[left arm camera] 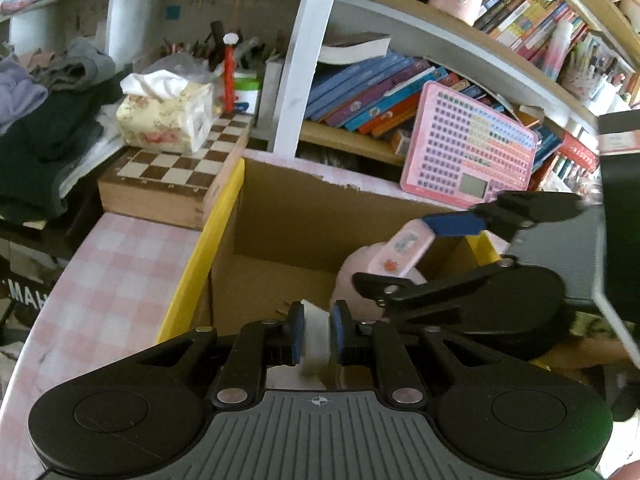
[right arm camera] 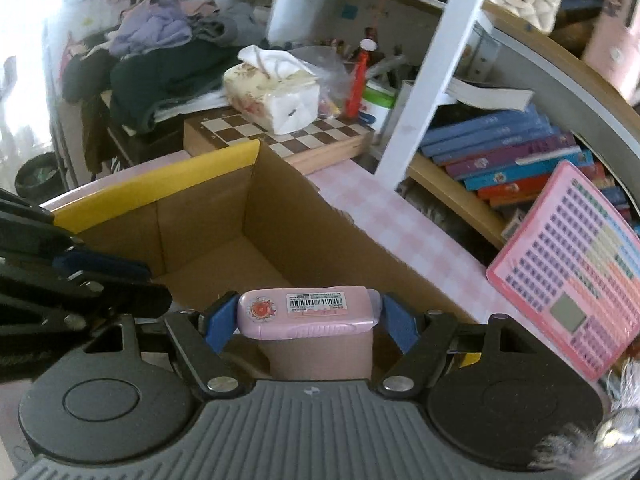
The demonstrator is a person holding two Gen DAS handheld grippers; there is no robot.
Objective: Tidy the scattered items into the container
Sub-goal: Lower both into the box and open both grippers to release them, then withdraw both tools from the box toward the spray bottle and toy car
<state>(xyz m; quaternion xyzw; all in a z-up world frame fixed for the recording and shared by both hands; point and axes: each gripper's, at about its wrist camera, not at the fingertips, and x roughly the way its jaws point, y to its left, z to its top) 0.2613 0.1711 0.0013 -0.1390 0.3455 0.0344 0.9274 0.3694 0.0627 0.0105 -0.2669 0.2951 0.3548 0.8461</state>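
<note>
An open cardboard box [left arm camera: 280,216] with a yellow-taped rim [right arm camera: 160,184] stands on the pink checked table. My left gripper [left arm camera: 316,332] hangs over its near edge, shut on a small white block [left arm camera: 316,340]. My right gripper [right arm camera: 308,316] holds a pink case [right arm camera: 308,310] with a barcode sticker by its two ends, above the inside of the box. From the left wrist, the right gripper [left arm camera: 400,252] and the pink case [left arm camera: 404,248] show at the box's right side. A pale pink rounded thing [left arm camera: 348,280] sits below the case, inside the box.
Behind the box lie a wooden chessboard case [left arm camera: 168,172] with a tissue pack [left arm camera: 168,116] on it, and a white shelf post [left arm camera: 304,60]. A pink toy keypad [left arm camera: 468,148] leans on shelves of books at the right. Folded clothes [left arm camera: 36,132] are piled at the left.
</note>
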